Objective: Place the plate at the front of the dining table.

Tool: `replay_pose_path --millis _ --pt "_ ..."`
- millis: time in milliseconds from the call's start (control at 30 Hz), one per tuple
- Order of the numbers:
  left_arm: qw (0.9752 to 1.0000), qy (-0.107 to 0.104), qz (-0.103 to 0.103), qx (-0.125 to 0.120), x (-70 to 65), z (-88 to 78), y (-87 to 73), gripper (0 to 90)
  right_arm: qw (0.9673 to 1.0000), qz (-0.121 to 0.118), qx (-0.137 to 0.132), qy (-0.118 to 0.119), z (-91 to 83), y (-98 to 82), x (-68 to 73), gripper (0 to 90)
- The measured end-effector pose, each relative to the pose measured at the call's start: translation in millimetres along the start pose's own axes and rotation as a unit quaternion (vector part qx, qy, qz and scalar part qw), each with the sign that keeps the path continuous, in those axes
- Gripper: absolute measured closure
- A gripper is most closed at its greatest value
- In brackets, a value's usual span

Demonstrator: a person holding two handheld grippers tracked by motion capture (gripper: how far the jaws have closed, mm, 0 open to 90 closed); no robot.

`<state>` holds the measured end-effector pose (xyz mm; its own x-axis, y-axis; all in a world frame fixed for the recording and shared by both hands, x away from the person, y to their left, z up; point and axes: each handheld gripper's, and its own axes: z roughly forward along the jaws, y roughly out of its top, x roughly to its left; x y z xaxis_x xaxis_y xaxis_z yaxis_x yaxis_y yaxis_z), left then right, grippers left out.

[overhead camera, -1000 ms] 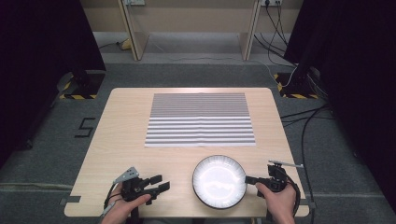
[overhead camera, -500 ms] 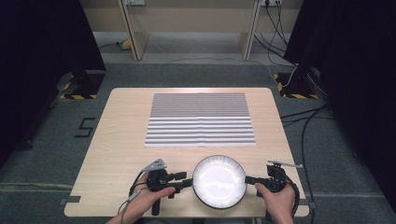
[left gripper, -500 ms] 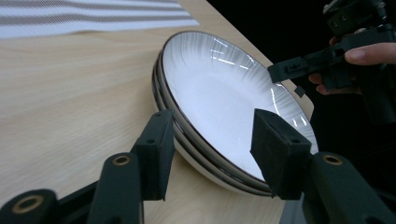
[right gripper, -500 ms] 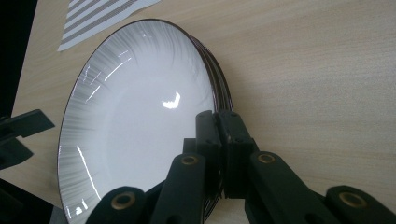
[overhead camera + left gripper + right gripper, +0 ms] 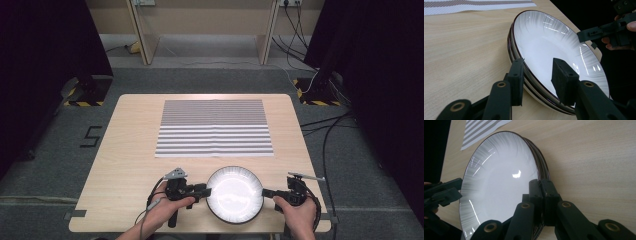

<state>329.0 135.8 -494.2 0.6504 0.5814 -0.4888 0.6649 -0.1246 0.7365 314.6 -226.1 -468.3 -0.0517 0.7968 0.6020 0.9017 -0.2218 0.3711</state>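
A stack of white plates (image 5: 235,197) with dark rims sits near the table's front edge. My left gripper (image 5: 204,190) is at its left rim. In the left gripper view the jaws (image 5: 537,75) have just been closing and straddle the rim (image 5: 529,72). One pad is against the outer edge and the other hovers over the white inside with a gap. My right gripper (image 5: 266,192) holds the right rim. In the right gripper view its pads (image 5: 541,195) are pinched together on the plate's (image 5: 499,177) edge.
A grey-and-white striped placemat (image 5: 215,127) lies flat in the middle of the wooden table (image 5: 125,150), beyond the plates. The table's front edge runs just under both hands. Cables trail over the floor at the right.
My left gripper has moved right from the bare front-left of the table to the plates' left rim, and its jaws have narrowed. The right gripper and the plates have stayed put.
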Motion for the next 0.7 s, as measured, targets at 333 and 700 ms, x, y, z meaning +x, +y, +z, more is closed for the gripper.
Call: replay_pose_path --millis 333,700 --pt "0.9999 0.009 -0.008 -0.005 3.0 -4.8 3.8 58.6 0.9973 0.037 0.033 0.054 14.0 -1.9 -3.1 87.6" --pt "0.9998 0.007 -0.015 -0.01 5.0 0.3 -1.6 65.7 0.9981 0.028 0.031 0.046 14.5 1.6 1.5 71.5"
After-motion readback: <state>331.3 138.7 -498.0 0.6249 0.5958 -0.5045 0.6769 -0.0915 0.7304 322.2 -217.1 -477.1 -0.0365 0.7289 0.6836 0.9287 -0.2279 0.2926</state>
